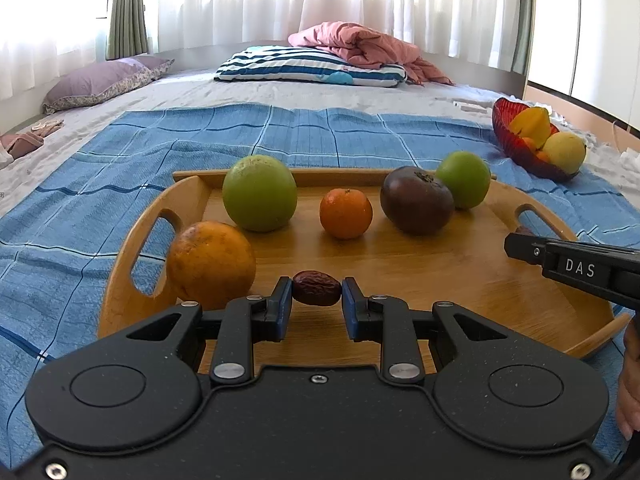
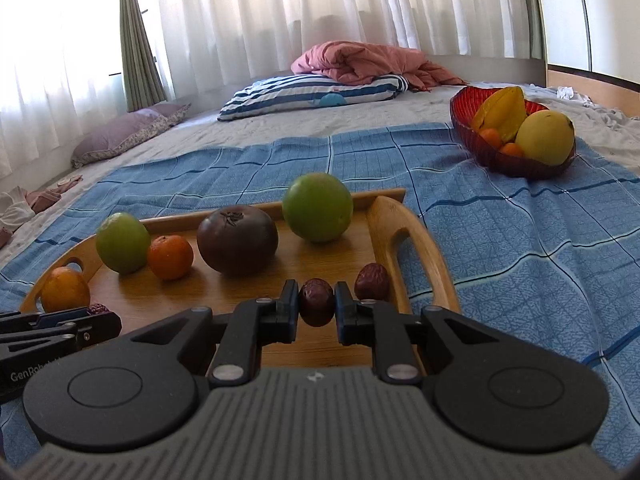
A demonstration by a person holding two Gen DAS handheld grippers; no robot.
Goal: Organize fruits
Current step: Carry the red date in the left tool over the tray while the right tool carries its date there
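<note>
A wooden tray (image 1: 472, 280) lies on a blue checked cloth. On it are a large orange (image 1: 210, 264), a big green fruit (image 1: 259, 198), a small mandarin (image 1: 345, 213), a dark purple fruit (image 1: 416, 200) and a smaller green fruit (image 1: 464, 179). My left gripper (image 1: 317, 298) is shut on a red date (image 1: 317, 289) low over the tray's front. My right gripper (image 2: 317, 306) is shut on another red date (image 2: 317, 302) near the tray's right handle (image 2: 412, 248). A third date (image 2: 372, 282) lies beside it on the tray.
A red glass bowl (image 2: 476, 136) with a starfruit, a yellow fruit and small oranges stands on the cloth to the far right. Pillows and a pink quilt (image 1: 360, 46) lie at the back of the bed. Blue cloth (image 2: 520, 260) stretches right of the tray.
</note>
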